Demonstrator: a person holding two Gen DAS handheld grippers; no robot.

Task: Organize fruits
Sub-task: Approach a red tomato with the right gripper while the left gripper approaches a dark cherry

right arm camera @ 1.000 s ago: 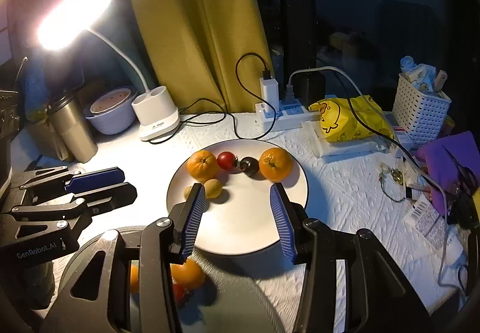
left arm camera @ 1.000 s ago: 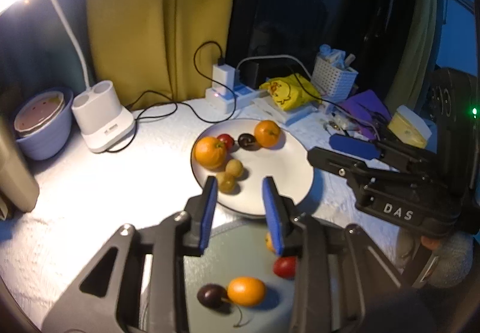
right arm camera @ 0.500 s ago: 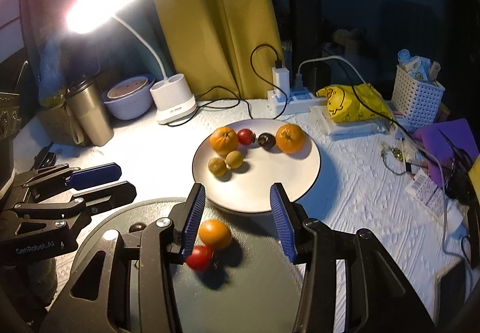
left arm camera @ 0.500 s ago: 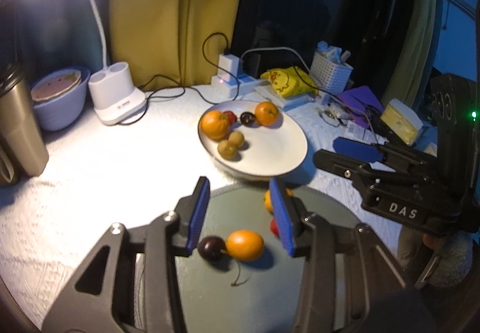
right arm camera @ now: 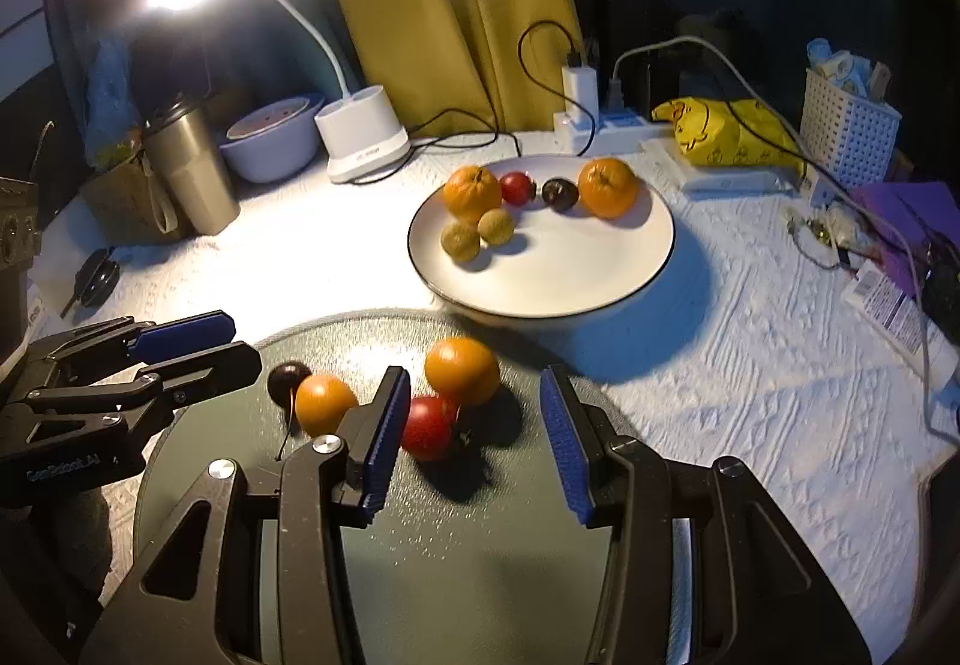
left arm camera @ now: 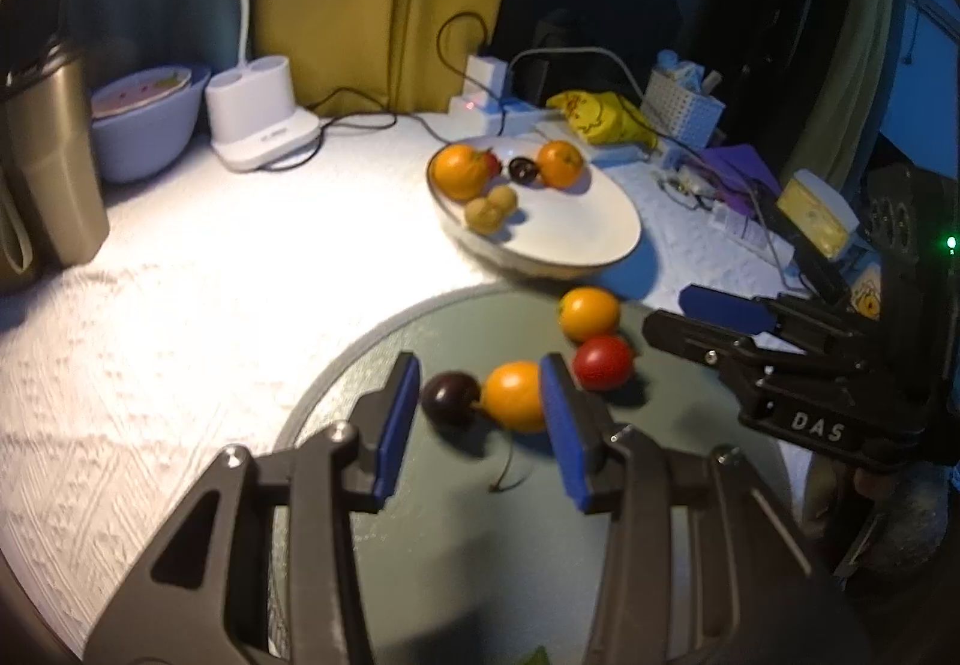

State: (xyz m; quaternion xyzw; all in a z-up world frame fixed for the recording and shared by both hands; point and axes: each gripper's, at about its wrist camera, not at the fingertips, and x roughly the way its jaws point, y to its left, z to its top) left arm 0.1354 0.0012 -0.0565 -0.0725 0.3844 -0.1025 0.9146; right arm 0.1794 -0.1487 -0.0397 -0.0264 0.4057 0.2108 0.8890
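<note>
A grey-green round tray [left arm camera: 336,383] [right arm camera: 336,332] near me holds a dark cherry [left arm camera: 450,396] [right arm camera: 287,378], two small oranges [left arm camera: 515,395] [left arm camera: 588,313] [right arm camera: 325,402] [right arm camera: 462,370] and a red tomato [left arm camera: 602,361] [right arm camera: 427,425]. My left gripper [left arm camera: 477,425] is open, its blue pads either side of the cherry and one orange. My right gripper [right arm camera: 474,440] is open over the tray, just above the tomato. A white plate [right arm camera: 576,269] [left arm camera: 576,239] behind holds two oranges, a tomato, a cherry and two brownish fruits.
A white lamp base [right arm camera: 363,137], a lilac bowl [right arm camera: 270,146] and a steel tumbler [right arm camera: 192,167] stand at the back left. A power strip with cables [right arm camera: 600,125], a yellow bag [right arm camera: 726,131], a white basket [right arm camera: 849,125] and small clutter fill the right.
Both grippers have pulled back from the white plate and lowered over the grey-green tray. The left gripper's pads now flank the cherry and an orange. Both stay open.
</note>
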